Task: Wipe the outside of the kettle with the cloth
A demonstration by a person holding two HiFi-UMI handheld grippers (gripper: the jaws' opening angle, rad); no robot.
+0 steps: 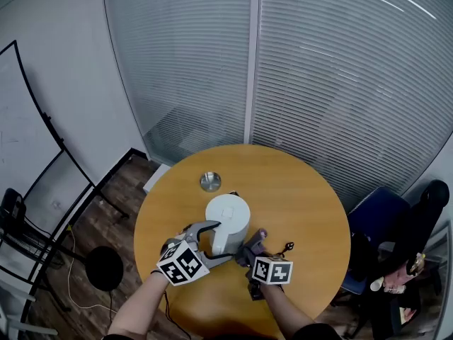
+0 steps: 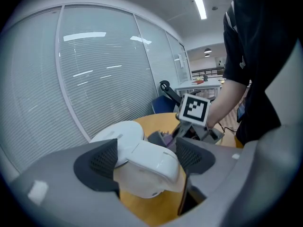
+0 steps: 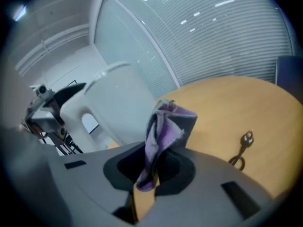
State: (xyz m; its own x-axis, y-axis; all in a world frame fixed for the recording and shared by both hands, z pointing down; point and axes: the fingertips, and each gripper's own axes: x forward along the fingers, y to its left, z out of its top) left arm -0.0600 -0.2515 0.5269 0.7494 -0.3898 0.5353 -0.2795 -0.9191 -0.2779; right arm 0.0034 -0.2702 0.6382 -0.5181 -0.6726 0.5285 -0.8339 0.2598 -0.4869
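Kettle: white plastic kettle (image 1: 228,222), smooth, with a flat round lid, stands upright mid round wooden table (image 1: 304,204). Left gripper (image 2: 149,157) fingers are narrowed onto its loop handle, dimpled black pads (image 2: 99,162) on either side. Right gripper (image 3: 154,167) fingers are pinched almost together on a crumpled purple-grey cloth (image 3: 163,126), its free end just beside the kettle wall; contact unclear. Black plug and cord (image 3: 246,138) lie on the tabletop nearby. Only print: black-and-white square markers on the gripper cubes.

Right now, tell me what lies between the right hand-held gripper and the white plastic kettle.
Only the purple-grey cloth, pinched in the right hand-held gripper and standing up beside the white plastic kettle; the right gripper view shows it.
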